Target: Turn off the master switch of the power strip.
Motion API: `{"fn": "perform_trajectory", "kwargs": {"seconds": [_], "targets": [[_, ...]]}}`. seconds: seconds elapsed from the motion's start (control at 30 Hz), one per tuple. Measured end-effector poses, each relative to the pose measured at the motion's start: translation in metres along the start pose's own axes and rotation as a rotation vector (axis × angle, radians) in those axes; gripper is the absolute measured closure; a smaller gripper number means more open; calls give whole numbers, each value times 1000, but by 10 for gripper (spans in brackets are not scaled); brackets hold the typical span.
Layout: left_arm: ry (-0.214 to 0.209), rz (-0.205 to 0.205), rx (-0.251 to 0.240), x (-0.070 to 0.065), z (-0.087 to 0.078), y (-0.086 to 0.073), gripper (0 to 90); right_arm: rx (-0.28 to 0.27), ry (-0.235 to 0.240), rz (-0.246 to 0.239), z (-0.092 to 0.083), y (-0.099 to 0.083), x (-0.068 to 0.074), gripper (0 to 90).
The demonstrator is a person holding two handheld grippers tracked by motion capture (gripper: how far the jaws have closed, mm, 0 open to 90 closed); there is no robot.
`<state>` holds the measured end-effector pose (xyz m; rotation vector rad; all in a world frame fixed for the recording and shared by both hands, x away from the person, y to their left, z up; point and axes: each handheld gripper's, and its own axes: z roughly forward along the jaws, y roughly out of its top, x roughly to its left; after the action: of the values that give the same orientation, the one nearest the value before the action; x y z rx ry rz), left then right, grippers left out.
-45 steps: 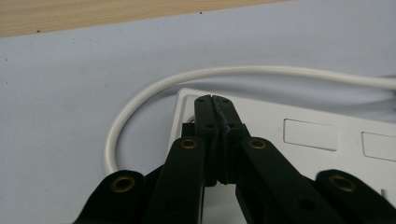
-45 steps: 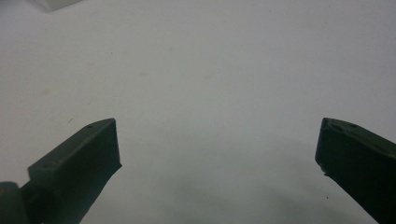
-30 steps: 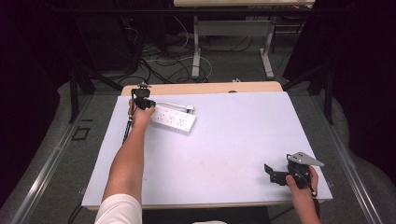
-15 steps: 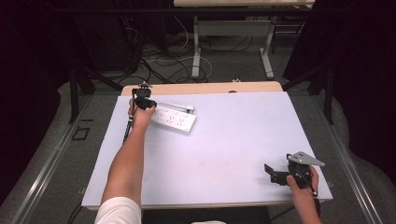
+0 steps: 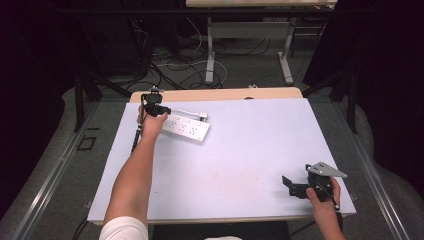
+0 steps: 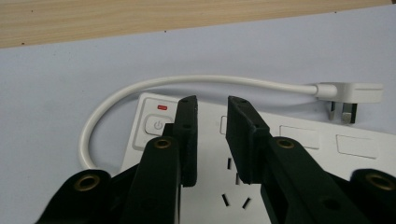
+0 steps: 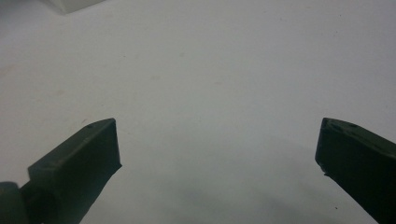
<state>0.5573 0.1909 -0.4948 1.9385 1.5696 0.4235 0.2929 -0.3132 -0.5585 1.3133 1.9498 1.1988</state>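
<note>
A white power strip of smooth plastic (image 6: 289, 154) with a faint sheen is seen lying on the matt, pale grey-blue table covering (image 5: 250, 150). A smooth white rubbery cord (image 6: 140, 93) is joined to a white plastic plug with dull metal pins (image 6: 348, 95). A strip of light, grained wood, the table edge (image 6: 140, 18), is shown with a matt finish. The jaws of the left hand-held gripper (image 6: 211, 121) are formed of matt black plastic, set with brass-coloured metal rivets. A grey, flat, matt plate (image 5: 325, 171) is carried on the right hand-held gripper (image 5: 292, 184).
</note>
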Motion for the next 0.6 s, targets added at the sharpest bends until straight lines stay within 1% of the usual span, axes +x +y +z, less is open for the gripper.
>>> {"fn": "perform_trajectory", "kwargs": {"seconds": [0.03, 0.07, 0.1, 0.13, 0.17, 0.2, 0.23, 0.27, 0.3, 0.33, 0.37, 0.43, 0.47, 0.53, 0.57, 0.6], "targets": [[-1, -4, -4, 0, -1, 0, 716, 2, 1, 3, 0, 0, 1, 0], [-8, 3, 4, 0, -4, 1, 705, -1, 2, 2, 0, 0, 1, 0], [-3, 0, -7, -1, -5, 1, 692, -3, 1, -7, 0, 1, 0, 0], [-5, 9, -7, -1, -8, 2, 677, 0, 1, -8, -1, 1, 0, 0], [-7, 1, -22, -2, -9, 2, 662, -8, 2, -13, -1, 1, -1, 0], [-14, 4, -22, -1, -12, 2, 647, -8, 1, -10, -2, 2, -1, 0], [-13, 2, -30, -2, -14, 2, 631, -12, -6, 1, -2, 1, 0, 0], [-15, 3, -32, -2, -16, 2, 629, -8, 0, -7, -3, 1, -1, 0], [-17, 1, -23, -2, -18, 3, 621, 0, -5, -5, -4, 1, -1, 0], [-22, -6, -28, -2, -20, 3, 613, 2, -5, 1, -4, 1, -1, 0], [-23, -3, -36, -2, -21, 3, 606, 1, -6, 2, -5, 1, -1, 0], [-40, -7, -29, -3, -24, 3, 581, -12, -12, 2, -4, 0, -1, 0], [-40, -9, -46, -4, -24, 2, 571, -12, -7, -13, -4, 1, -3, 0], [-47, -1, -32, -5, -26, 2, 546, -11, -9, -3, -5, 1, -3, 0], [-42, -1, -43, -6, -26, 2, 526, -11, -9, -3, -5, 1, -3, 0], [-43, 3, -35, -6, -28, 1, 513, -9, -8, -4, -5, 1, -3, 0]]}}
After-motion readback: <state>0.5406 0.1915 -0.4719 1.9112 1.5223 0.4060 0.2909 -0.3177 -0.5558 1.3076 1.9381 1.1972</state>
